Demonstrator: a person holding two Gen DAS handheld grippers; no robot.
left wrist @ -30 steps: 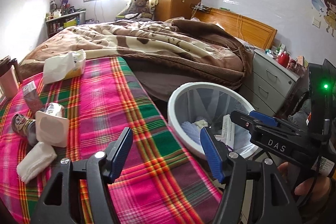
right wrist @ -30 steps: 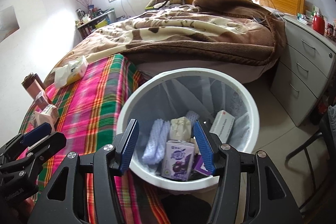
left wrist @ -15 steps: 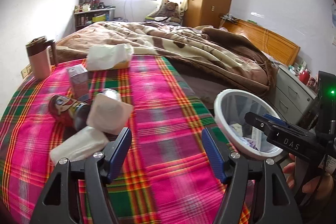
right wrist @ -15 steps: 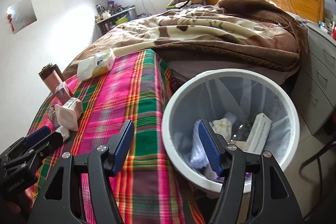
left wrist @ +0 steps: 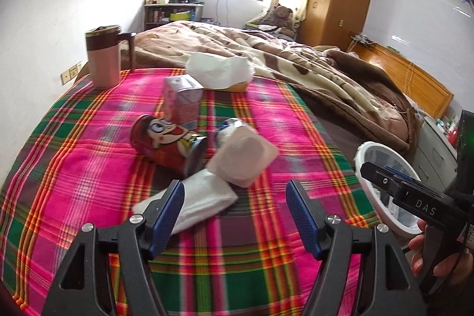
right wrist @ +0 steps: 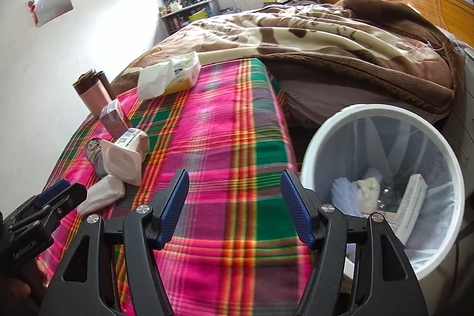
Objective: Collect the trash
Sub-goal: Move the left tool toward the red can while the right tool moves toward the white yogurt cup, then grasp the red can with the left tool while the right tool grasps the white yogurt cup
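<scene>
While trash waits lower centre of frame, folded tissue [left wrist: 192, 202] lies nearest, touching yogurt cup [left wrist: 243, 157] and cartoon can [left wrist: 166, 145] on plaid cloth [left wrist: 266, 114]. Left gripper [left wrist: 234, 215] open, empty, jaws just widening. Right gripper [right wrist: 235, 209] open, empty. Straddle tissue alone, then carry to bin [right wrist: 340, 126].
</scene>
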